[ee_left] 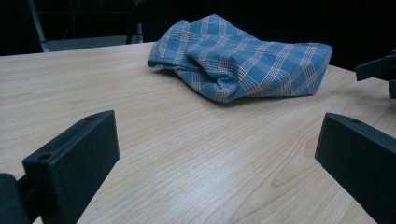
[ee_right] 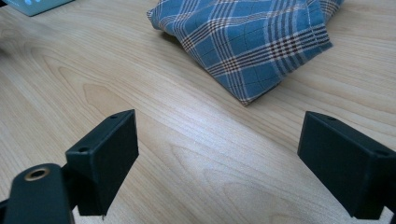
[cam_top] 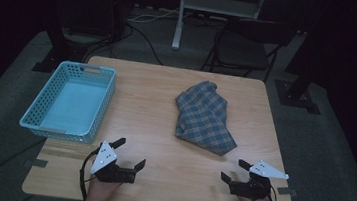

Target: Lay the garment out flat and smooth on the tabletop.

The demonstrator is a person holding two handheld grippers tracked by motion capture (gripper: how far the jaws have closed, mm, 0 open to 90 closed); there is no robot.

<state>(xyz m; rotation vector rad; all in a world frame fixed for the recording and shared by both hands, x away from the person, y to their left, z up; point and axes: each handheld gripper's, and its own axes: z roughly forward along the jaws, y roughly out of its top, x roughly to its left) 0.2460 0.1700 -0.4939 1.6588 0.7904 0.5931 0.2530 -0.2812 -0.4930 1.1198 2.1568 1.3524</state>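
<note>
Left gripper: jaws spread wide with bare wood between them, holding nothing, low over the near edge of the tabletop.
Right gripper: jaws likewise spread and empty, near the same edge, well apart from the left gripper.
Cloth: a blue plaid piece, loosely folded and bunched, lying flat ahead of both grippers; nearer the right gripper, ahead and slightly to its left; ahead and well to the right of the left gripper.
Cloth long axis: runs away from the grippers, from a corner closest to the right gripper toward the far edge, slanting a little leftward as it goes.
Cloth in the right gripper view: its pointed corner faces the gap between the jaws, apart from them.
Basket: light blue, perforated walls, ahead and to the left of the left gripper, well apart from the cloth.
</note>
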